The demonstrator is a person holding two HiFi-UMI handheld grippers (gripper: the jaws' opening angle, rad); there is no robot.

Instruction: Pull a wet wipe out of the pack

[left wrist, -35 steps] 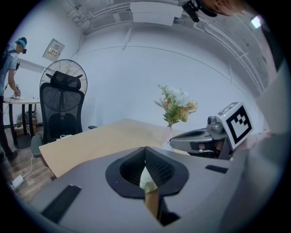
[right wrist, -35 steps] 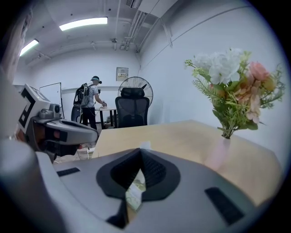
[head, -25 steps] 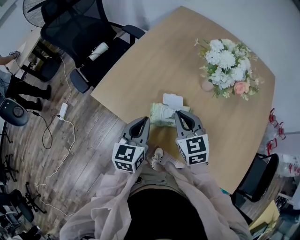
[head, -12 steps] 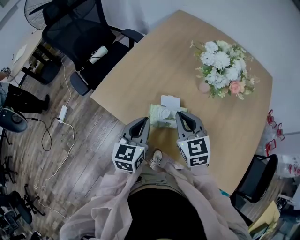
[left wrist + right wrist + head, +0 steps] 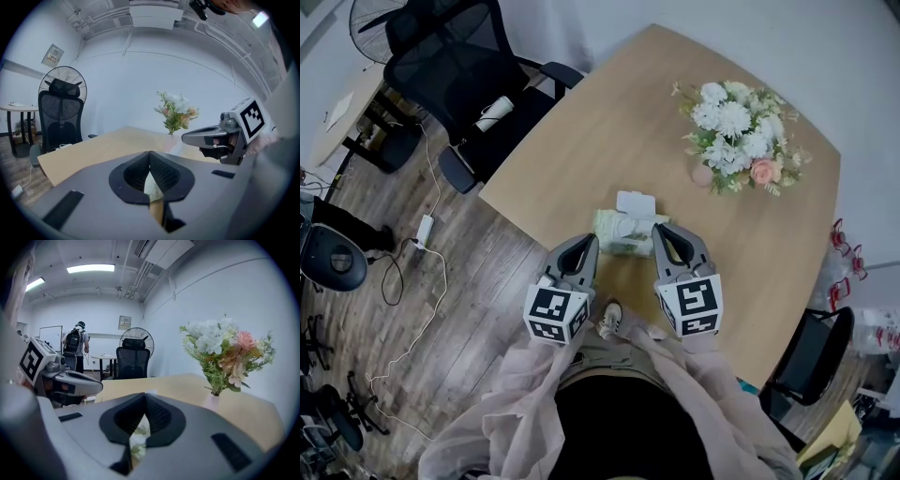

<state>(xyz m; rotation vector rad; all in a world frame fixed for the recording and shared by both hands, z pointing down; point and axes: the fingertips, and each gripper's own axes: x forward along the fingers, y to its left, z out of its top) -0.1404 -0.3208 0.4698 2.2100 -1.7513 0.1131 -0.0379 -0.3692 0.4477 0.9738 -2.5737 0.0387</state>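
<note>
The wet wipe pack (image 5: 623, 234), pale green and white, lies on the wooden table (image 5: 609, 141) near its front edge, with its white lid (image 5: 636, 201) flipped open toward the far side. My left gripper (image 5: 591, 238) hovers at the pack's left end, jaws shut with nothing between them (image 5: 150, 153). My right gripper (image 5: 659, 228) is at the pack's right end, likewise shut and empty (image 5: 145, 394). Each gripper view shows a sliver of the pack (image 5: 152, 187) (image 5: 139, 439) through the gap under the shut jaws.
A vase of white and pink flowers (image 5: 733, 136) stands at the table's far right. A black office chair (image 5: 459, 75) sits off the table's left corner, another chair (image 5: 811, 361) at the lower right. Cables and a power adapter (image 5: 424, 225) lie on the wooden floor.
Both grippers hold the same places at the pack's ends. The table and flowers have drifted slightly in the head view, and the person at the left edge has gone from view.
</note>
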